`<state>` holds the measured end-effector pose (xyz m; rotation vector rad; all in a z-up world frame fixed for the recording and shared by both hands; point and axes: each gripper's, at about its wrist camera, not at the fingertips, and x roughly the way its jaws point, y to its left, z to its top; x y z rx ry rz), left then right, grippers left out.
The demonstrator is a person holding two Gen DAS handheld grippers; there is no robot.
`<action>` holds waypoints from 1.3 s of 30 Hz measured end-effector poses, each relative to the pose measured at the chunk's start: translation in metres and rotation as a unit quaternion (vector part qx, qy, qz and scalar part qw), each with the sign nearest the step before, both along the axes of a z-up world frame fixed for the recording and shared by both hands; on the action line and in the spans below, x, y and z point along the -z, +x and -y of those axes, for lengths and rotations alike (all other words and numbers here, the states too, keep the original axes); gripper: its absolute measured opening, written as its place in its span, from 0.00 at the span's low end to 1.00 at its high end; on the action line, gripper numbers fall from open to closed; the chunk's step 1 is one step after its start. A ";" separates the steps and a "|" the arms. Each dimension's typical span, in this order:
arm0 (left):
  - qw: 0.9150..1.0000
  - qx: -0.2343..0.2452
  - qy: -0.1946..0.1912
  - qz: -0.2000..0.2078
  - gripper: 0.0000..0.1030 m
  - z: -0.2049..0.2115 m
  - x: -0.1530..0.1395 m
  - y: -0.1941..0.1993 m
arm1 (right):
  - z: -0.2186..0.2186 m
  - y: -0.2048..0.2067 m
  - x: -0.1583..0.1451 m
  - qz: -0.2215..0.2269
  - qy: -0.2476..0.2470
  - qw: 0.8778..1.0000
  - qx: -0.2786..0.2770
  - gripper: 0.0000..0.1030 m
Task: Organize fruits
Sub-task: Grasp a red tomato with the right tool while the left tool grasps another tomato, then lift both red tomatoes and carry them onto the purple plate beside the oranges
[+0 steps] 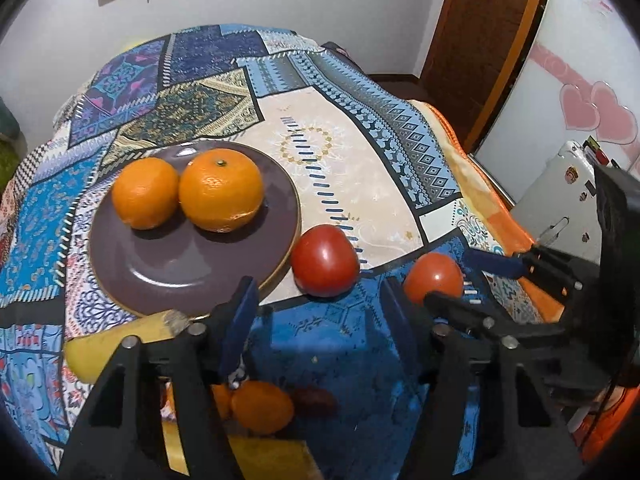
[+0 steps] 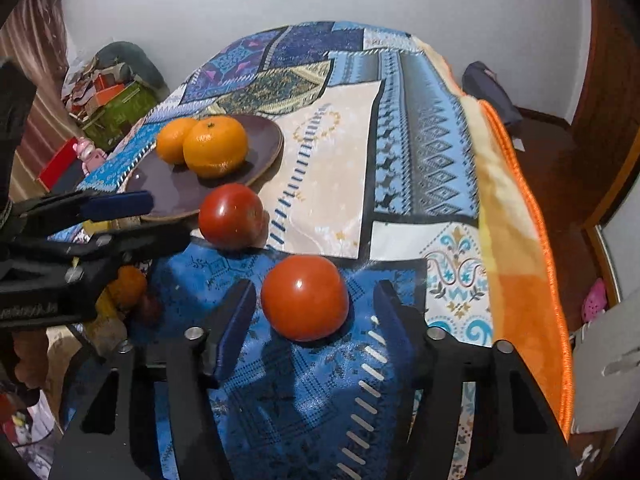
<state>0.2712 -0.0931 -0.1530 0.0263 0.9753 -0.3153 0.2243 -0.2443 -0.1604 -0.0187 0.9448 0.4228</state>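
1. My right tongs (image 2: 316, 312): blue-padded jaws apart, round red tomato (image 2: 305, 298) between, untouched.
2. My left tongs (image 1: 316, 304): half open, empty.
3. Second red tomato (image 1: 324, 261) beside round purple plate (image 1: 176, 264); two oranges (image 1: 220, 190) on it.

I note two bright orange mandarins (image 1: 220, 196) on a dull purple plate (image 1: 168, 268) with a thin gold rim. Two tomatoes: one deep red (image 1: 324, 260), one more orange-red (image 2: 305, 298). The cloth (image 2: 332, 184) over the tabletop is patchwork: blue, navy and cream panels, diamond borders, dashed white lines. An orange-and-yellow blanket edge (image 2: 516, 240) runs beside it. My jaws carry blue pads on black frames.
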 end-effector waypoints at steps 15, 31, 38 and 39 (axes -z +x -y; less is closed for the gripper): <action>1.000 -0.007 0.017 -0.018 0.50 0.017 0.017 0.031 | -0.002 0.004 0.008 -0.017 0.015 1.000 -0.012 0.46; 0.999 0.022 0.019 -0.031 0.46 0.033 0.026 0.036 | 0.014 0.009 -0.001 -0.003 0.029 0.999 0.013 0.46; 0.999 0.017 0.024 -0.027 0.46 0.039 0.028 0.042 | 0.014 0.009 -0.002 0.000 0.030 0.999 0.015 0.46; 0.999 0.018 0.025 -0.025 0.46 0.039 0.027 0.042 | 0.014 0.009 -0.003 0.000 0.031 0.999 0.015 0.46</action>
